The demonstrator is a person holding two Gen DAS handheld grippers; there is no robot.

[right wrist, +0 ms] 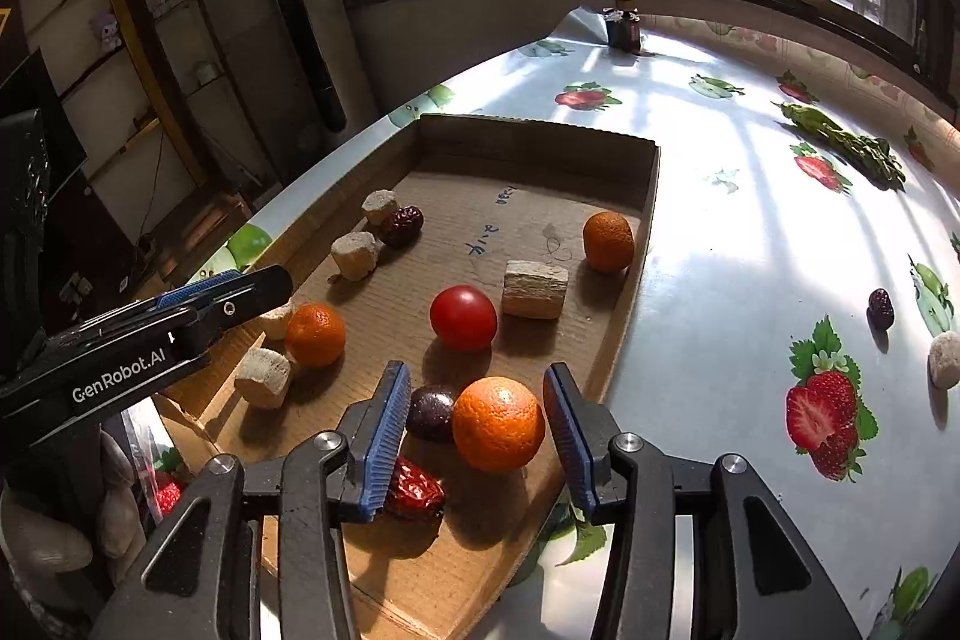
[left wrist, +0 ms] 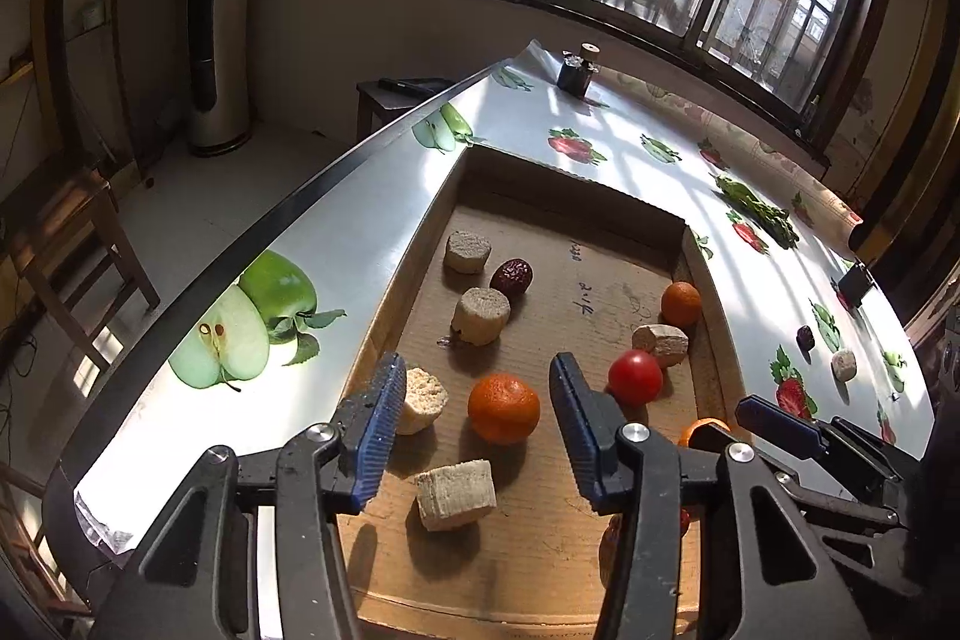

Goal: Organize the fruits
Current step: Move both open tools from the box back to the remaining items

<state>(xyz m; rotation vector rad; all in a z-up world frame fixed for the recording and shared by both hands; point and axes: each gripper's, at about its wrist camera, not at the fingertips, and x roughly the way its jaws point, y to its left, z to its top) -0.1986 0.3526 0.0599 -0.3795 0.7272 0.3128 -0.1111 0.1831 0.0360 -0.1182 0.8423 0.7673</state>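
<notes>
In the cardboard tray (right wrist: 651, 196), an orange (right wrist: 498, 423) is framed between the wide-open fingers of the right gripper (right wrist: 477, 439), untouched; bare cardboard lies behind it. Another orange (left wrist: 503, 407) is bracketed likewise by the wide-open, empty left gripper (left wrist: 477, 427). Three oranges and one tomato (right wrist: 463, 318) are counted in the tray. Only the right view shows a dark plum (right wrist: 429, 412) and a red date (right wrist: 414, 495) beside the near orange. On the tablecloth (right wrist: 738, 244), well apart from the tray's edge, another date (right wrist: 880, 308) is seen.
</notes>
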